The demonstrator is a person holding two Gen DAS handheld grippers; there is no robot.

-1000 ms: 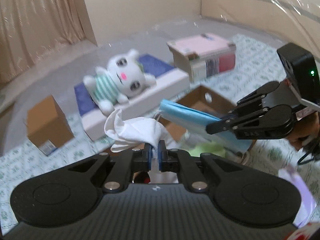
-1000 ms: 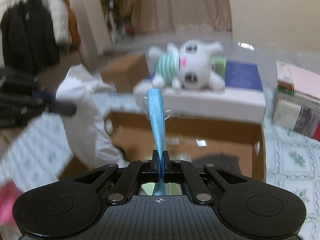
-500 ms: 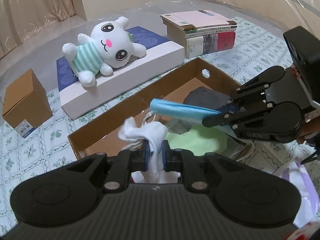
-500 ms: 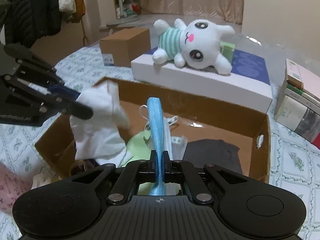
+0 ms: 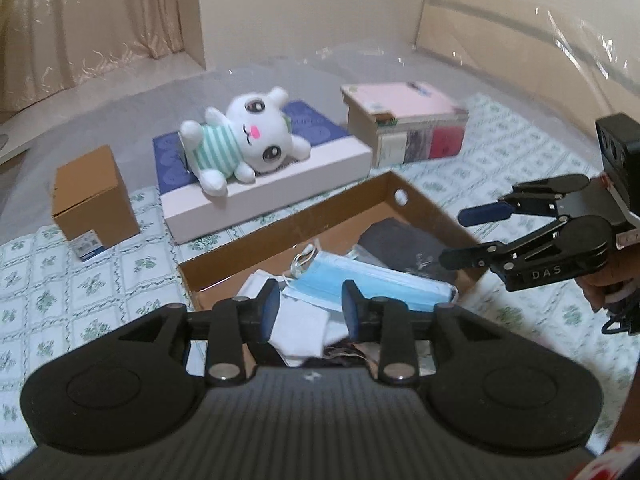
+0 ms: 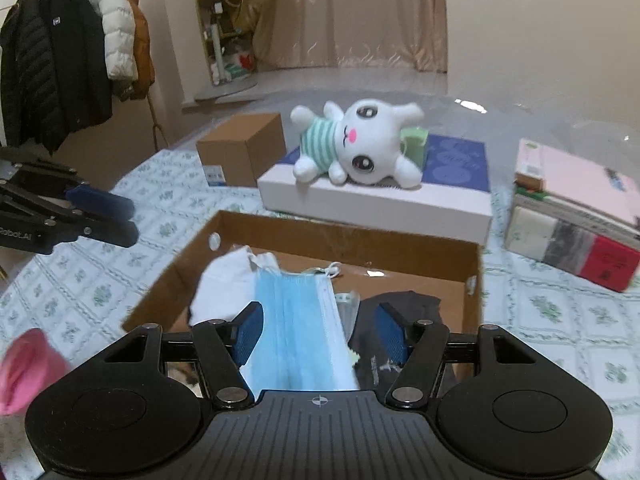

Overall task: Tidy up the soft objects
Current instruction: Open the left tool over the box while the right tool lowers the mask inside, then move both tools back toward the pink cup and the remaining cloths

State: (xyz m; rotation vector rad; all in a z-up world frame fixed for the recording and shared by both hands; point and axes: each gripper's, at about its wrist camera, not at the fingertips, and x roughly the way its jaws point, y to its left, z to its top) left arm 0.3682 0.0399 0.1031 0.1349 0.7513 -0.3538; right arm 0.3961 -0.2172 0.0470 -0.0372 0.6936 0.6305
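- Left wrist view: the left hand-held gripper [image 5: 308, 306] has just been opening, jaws partly apart and empty; the white cloth [image 5: 298, 330] is lying in the cardboard box [image 5: 280, 228].
- Right wrist view: the right hand-held gripper [image 6: 318, 330] has just been opening, holding nothing; the blue mask [image 6: 298, 328] is resting in the box, at 6 o'clock from the plush rabbit [image 6: 360, 146]. Next likely means fetching another soft item.

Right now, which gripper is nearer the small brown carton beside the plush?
Left. The left gripper hovers open over the open box's end facing the small brown carton; the right gripper is open over the opposite end.

light: soft, even | glare: plastic sheet | edges: fisheye-bent, slightly blurred
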